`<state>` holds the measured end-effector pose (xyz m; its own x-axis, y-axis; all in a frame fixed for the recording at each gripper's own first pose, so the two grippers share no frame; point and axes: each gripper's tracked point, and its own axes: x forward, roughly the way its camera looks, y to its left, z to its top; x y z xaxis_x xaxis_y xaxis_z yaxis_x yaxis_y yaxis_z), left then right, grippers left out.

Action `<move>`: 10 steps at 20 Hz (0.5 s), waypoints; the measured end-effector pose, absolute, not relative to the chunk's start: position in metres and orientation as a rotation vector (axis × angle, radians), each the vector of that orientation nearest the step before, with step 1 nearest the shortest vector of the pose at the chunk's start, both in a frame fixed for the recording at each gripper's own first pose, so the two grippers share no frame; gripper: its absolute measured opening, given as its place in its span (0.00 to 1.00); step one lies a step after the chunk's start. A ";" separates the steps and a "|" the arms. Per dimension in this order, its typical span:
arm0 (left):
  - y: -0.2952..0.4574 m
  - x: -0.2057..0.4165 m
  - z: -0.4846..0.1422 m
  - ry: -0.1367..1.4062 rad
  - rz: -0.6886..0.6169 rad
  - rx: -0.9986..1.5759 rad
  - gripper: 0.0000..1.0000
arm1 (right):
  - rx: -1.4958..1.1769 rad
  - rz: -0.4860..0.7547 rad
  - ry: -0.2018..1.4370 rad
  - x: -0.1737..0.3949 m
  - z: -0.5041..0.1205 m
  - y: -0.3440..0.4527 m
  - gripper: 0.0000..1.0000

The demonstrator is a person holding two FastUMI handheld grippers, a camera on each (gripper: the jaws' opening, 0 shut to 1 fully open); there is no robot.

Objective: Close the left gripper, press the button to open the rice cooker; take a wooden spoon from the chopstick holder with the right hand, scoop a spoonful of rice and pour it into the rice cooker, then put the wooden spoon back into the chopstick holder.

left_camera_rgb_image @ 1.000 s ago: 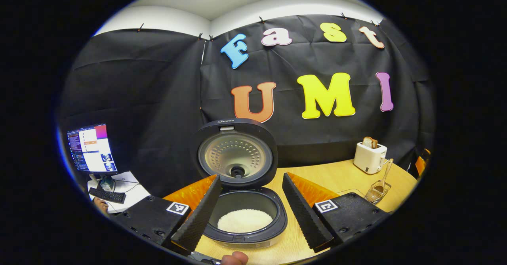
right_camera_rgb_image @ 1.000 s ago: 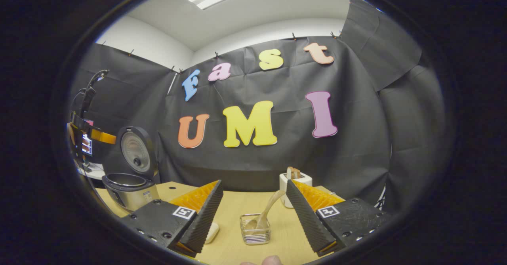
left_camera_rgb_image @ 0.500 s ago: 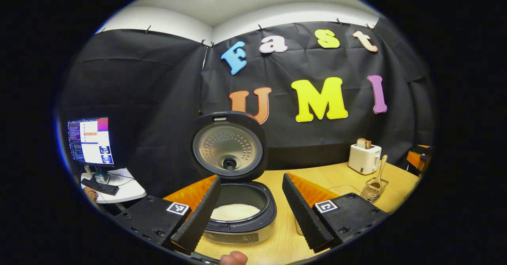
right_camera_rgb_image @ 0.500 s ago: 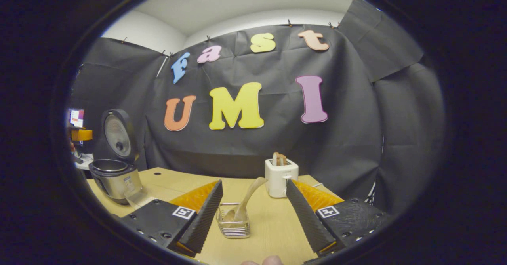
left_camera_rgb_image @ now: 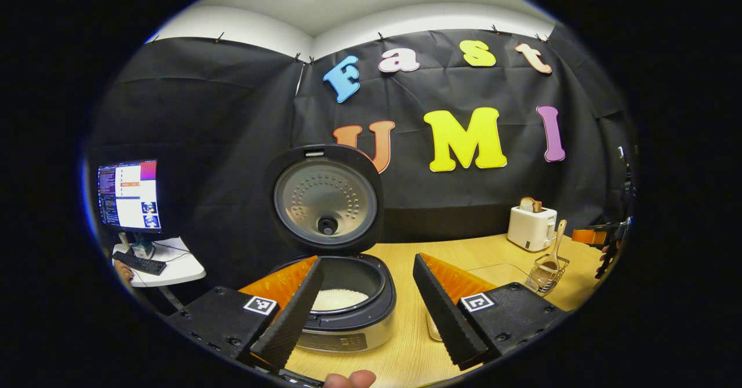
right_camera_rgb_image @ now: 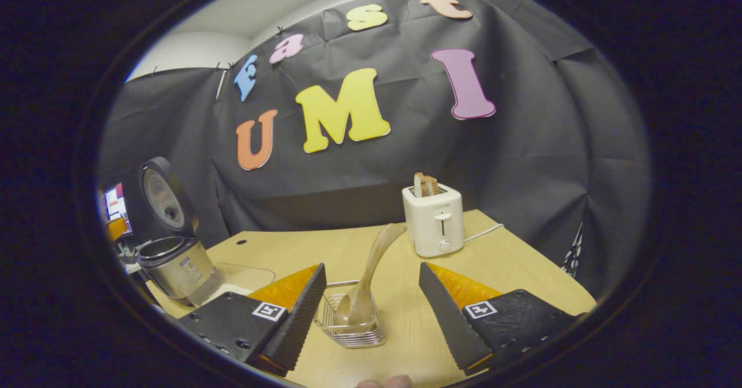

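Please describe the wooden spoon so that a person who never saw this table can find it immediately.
Start from the white toaster at the back of the wooden table. Just in front of it stands a small wire chopstick holder. The wooden spoon stands in it, bowl down, with its handle leaning up towards the toaster; it is the only long wooden thing there, between the fingers of the open right gripper.

Rice cooker (left_camera_rgb_image: 342, 312): silver body, black rim, black lid (left_camera_rgb_image: 324, 199) with a silver dimpled inner plate; white rice (left_camera_rgb_image: 338, 298) inside. Table (right_camera_rgb_image: 510, 266): light yellow wood grain. Toaster (right_camera_rgb_image: 435, 221), far right: white, with brown toast (right_camera_rgb_image: 425, 184) in its slots. Wooden spoon (right_camera_rgb_image: 371, 278): pale tan. Chopstick holder (right_camera_rgb_image: 351, 324): silver wire mesh. Desk (left_camera_rgb_image: 168, 263), far left: white, carrying a black keyboard (left_camera_rgb_image: 139, 263).
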<state>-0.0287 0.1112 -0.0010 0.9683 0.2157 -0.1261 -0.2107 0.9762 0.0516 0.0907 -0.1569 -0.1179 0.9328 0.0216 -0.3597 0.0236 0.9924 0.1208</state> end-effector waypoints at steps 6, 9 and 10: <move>0.128 -0.034 -0.011 0.169 0.260 0.053 0.99 | 0.127 0.032 0.429 0.134 -0.141 -0.154 0.95; 0.129 -0.035 -0.017 0.190 0.264 0.046 0.99 | 0.160 0.058 0.457 0.154 -0.153 -0.148 0.94; 0.129 -0.036 -0.017 0.189 0.264 0.046 1.00 | 0.172 0.065 0.465 0.160 -0.156 -0.146 0.92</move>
